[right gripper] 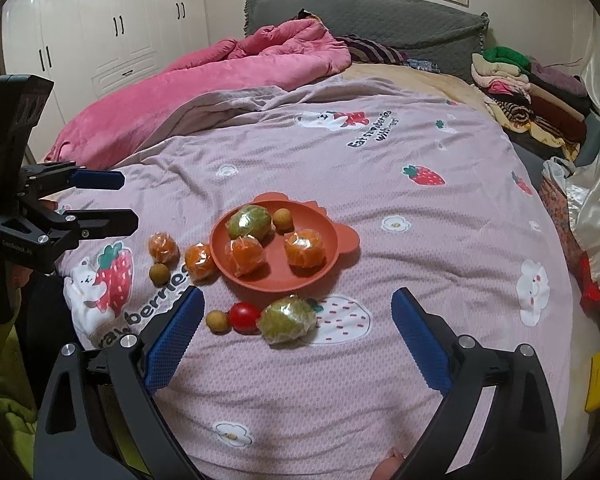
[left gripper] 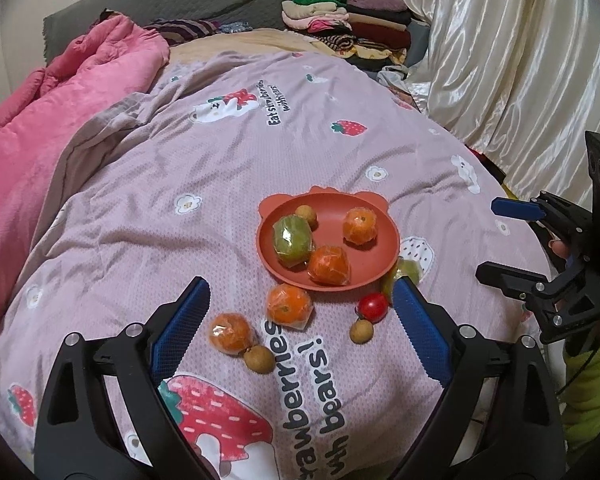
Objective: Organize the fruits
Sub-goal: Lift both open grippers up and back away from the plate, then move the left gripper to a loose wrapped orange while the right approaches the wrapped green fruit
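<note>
So far the job looks under half done. On the plate (right gripper: 342, 246) lie four fruits: a wrapped green one (right gripper: 249, 221), two wrapped oranges (right gripper: 245, 256) (right gripper: 305, 249) and a small brown fruit (right gripper: 282, 218). Six are still loose on the bed cover (right gripper: 420, 280): two wrapped oranges (right gripper: 199, 262) (right gripper: 163, 246) and a brown fruit (right gripper: 159, 273) to the plate's left, and, just in front of it, a second wrapped green fruit (right gripper: 287, 319), a tomato (right gripper: 244, 317) and another brown fruit (right gripper: 217, 321).

Both tools hover above the cover with nothing between their pads. The left gripper (left gripper: 300, 332) has its jaws spread wide around the near oranges, not touching them; the right gripper (right gripper: 296, 334) has its jaws equally wide, framing the green fruit and tomato.

Soft and wrinkled, the cover could let round fruit roll. Beyond it are a pink quilt (right gripper: 220, 80), a grey headboard (right gripper: 380, 20), folded clothes (right gripper: 512, 76), white wardrobes (right gripper: 100, 20) and a pale curtain (left gripper: 520, 60).
</note>
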Motion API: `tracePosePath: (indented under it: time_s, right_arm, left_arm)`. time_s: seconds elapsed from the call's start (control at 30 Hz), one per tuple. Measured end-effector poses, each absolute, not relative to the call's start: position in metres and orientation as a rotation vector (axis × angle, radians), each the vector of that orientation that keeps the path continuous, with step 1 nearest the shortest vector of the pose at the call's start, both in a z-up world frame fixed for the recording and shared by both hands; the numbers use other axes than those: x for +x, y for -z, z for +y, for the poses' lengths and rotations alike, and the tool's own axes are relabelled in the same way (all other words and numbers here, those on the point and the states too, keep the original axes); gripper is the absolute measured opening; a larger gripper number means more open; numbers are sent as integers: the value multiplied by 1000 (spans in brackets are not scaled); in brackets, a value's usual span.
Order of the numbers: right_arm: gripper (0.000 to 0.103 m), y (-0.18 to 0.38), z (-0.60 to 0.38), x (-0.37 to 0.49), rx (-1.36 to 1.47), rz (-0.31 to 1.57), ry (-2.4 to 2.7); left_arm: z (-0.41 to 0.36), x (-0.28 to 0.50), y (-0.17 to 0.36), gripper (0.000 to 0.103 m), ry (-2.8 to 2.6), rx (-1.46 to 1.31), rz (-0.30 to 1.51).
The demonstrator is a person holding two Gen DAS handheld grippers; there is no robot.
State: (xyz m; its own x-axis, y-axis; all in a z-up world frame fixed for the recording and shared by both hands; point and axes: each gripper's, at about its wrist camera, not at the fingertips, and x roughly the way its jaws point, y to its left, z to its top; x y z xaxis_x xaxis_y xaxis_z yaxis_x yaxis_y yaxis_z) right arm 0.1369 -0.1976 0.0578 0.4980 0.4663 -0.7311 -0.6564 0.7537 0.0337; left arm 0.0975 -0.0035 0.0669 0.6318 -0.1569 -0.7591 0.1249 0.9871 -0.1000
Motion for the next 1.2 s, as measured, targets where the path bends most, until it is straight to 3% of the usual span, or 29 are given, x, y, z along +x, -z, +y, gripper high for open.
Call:
tracePosePath:
  time_s: [1.2]
  right_arm:
    - [95,-12,-205,108,-281,860,-660]
  left_arm:
    - [-33,68,-14,86,211,30,982]
